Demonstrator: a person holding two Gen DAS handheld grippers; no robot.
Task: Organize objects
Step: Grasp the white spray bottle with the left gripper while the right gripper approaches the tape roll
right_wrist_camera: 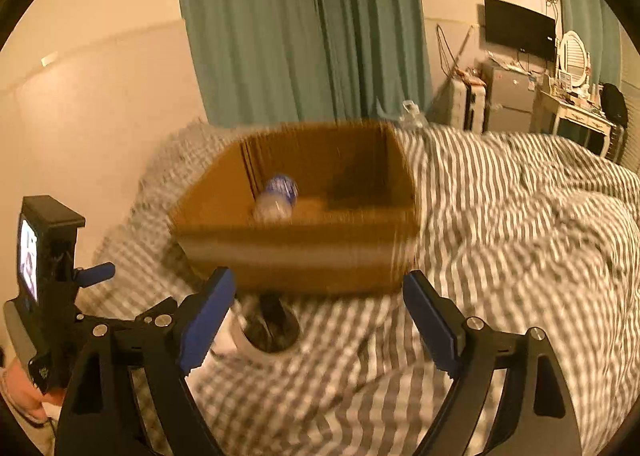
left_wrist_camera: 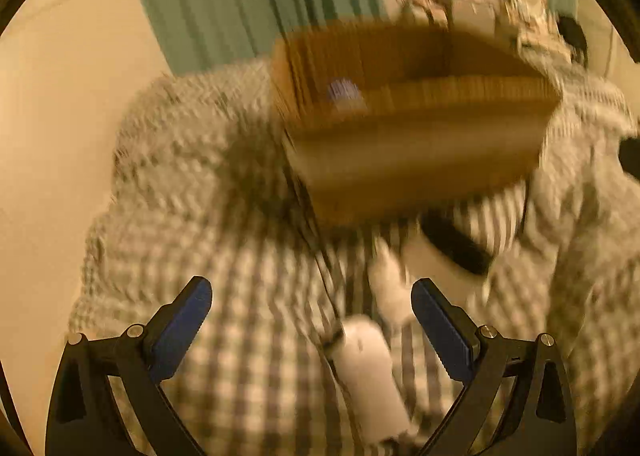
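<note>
An open cardboard box [right_wrist_camera: 304, 256] stands on the striped bedcover, with a plastic bottle with a blue label [right_wrist_camera: 278, 196] lying inside it. The box [left_wrist_camera: 420, 160] and bottle [left_wrist_camera: 344, 94] also show blurred in the left wrist view. My right gripper [right_wrist_camera: 318, 320] is open and empty just in front of the box. A white and black device [right_wrist_camera: 268, 330] lies on the cover below the box, between the right fingers. My left gripper [left_wrist_camera: 312, 330] is open and empty above a white cylindrical object [left_wrist_camera: 368, 372]; a white and black object [left_wrist_camera: 444, 252] lies just beyond it.
The striped bedcover [right_wrist_camera: 500, 256] spreads to the right. A cream wall [right_wrist_camera: 100, 116] and green curtain [right_wrist_camera: 300, 28] stand behind the box. A monitor [right_wrist_camera: 518, 28], cabinet and cluttered white table [right_wrist_camera: 580, 112] are at the far right. The left hand-held unit [right_wrist_camera: 44, 276] shows at left.
</note>
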